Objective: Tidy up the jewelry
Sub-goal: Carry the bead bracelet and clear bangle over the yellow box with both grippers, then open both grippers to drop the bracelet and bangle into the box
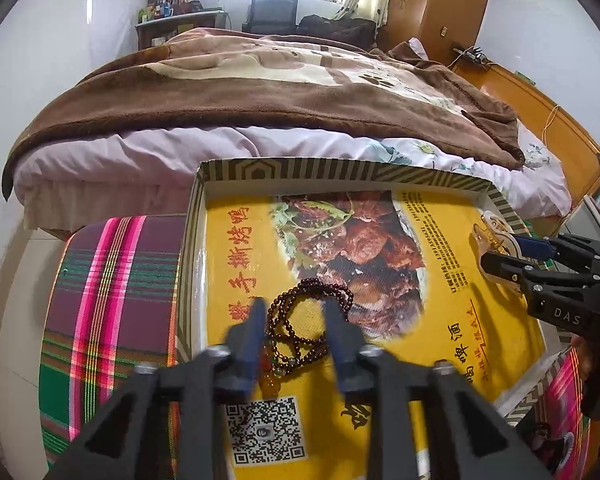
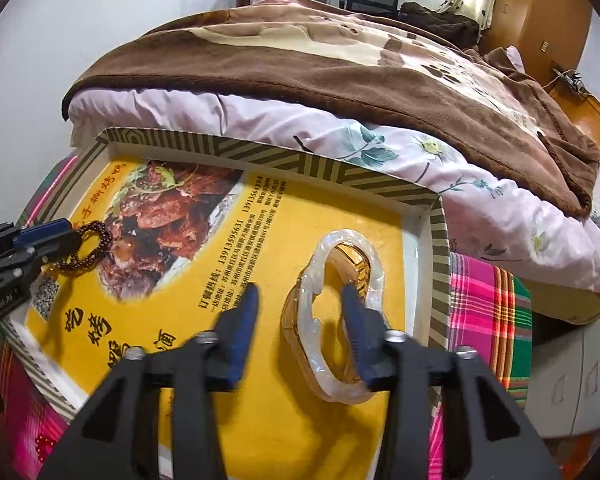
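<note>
A dark red bead bracelet [image 1: 300, 320] with an orange pendant lies coiled in a shallow striped box [image 1: 300, 170] lined with a yellow printed sheet. My left gripper [image 1: 294, 308] is open, its fingers either side of the beads, just above them. A pearly white and amber bangle [image 2: 332, 312] lies near the box's right wall [image 2: 440, 264]. My right gripper [image 2: 300, 296] is open; its right finger is inside the bangle's ring, its left finger outside. The bracelet [image 2: 88, 248] and left gripper show at the left of the right wrist view.
The box sits on a plaid-covered stool [image 1: 112, 300] beside a bed [image 1: 260, 92] with a brown blanket. A wooden headboard [image 1: 540, 120] and wardrobe [image 1: 440, 0] stand at the right. White drawers [image 2: 572, 368] are at the lower right.
</note>
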`<state>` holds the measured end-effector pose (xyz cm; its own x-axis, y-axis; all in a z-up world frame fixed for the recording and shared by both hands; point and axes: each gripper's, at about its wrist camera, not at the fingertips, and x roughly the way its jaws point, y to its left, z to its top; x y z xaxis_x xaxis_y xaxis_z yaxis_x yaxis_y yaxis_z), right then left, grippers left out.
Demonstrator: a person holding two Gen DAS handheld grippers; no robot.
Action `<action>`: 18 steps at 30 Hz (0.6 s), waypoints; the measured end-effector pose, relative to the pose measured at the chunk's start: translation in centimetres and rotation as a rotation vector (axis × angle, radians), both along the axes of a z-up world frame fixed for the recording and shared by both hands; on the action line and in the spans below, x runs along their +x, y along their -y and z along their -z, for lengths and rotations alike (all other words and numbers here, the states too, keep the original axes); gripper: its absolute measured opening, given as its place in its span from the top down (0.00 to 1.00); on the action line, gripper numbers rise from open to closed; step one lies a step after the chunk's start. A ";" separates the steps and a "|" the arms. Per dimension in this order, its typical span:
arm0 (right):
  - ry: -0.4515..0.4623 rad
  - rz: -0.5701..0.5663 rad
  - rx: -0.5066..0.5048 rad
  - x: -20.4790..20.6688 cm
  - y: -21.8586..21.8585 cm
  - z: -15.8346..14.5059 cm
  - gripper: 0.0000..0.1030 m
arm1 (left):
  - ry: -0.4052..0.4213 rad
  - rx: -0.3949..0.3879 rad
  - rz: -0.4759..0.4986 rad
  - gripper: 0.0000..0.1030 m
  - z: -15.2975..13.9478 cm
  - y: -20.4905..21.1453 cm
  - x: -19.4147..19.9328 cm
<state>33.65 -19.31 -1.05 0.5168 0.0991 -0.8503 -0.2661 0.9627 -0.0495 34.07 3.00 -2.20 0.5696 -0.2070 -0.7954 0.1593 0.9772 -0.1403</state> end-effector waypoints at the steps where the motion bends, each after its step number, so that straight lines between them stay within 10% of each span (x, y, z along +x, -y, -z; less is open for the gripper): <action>1: 0.003 0.002 -0.002 0.0 0.0 -0.1 0.55 | 0.002 -0.006 0.000 0.61 -0.1 0.0 -0.1; 18: 0.117 0.002 0.090 -6.4 1.2 -5.7 0.55 | 0.060 -0.021 0.035 0.37 -4.5 0.5 -6.5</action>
